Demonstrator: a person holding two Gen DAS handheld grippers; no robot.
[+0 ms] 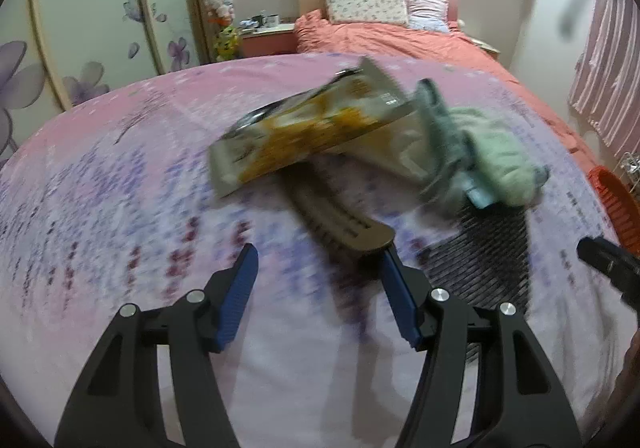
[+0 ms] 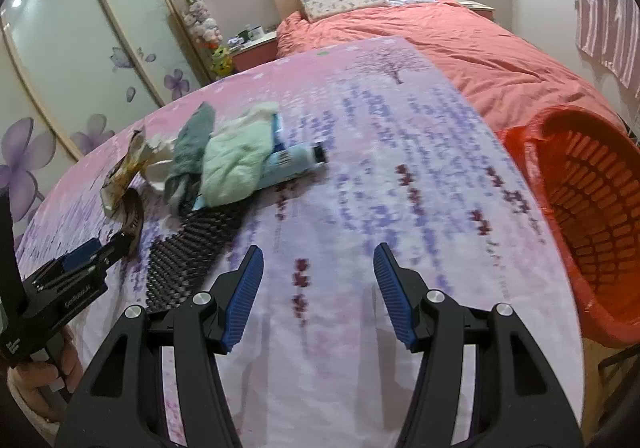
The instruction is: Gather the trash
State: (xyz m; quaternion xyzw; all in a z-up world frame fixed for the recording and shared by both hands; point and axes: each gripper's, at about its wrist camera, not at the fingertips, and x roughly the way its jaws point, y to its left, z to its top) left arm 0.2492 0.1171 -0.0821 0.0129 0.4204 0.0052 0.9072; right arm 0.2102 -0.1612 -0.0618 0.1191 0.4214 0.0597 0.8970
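A pile of items lies on the pink-purple cloth [image 1: 120,184]. A yellow-and-silver snack wrapper [image 1: 304,128] lies on a brown comb-like piece [image 1: 340,216]. Beside it are a pale green cloth [image 1: 500,164], a grey-green cloth [image 1: 436,120] and a black mesh mat [image 1: 480,252]. In the right wrist view the wrapper [image 2: 124,168], green cloth [image 2: 236,160], a blue-white tube [image 2: 292,160] and the mat [image 2: 188,252] show at left. My left gripper [image 1: 318,268] is open, just short of the brown piece. My right gripper [image 2: 318,268] is open and empty over bare cloth.
An orange-red slatted basket [image 2: 592,216] stands at the table's right edge; its rim shows in the left wrist view [image 1: 616,204]. A bed with a red cover [image 2: 460,44] and pillows lies behind. A wardrobe with flower doors [image 1: 80,28] is at left.
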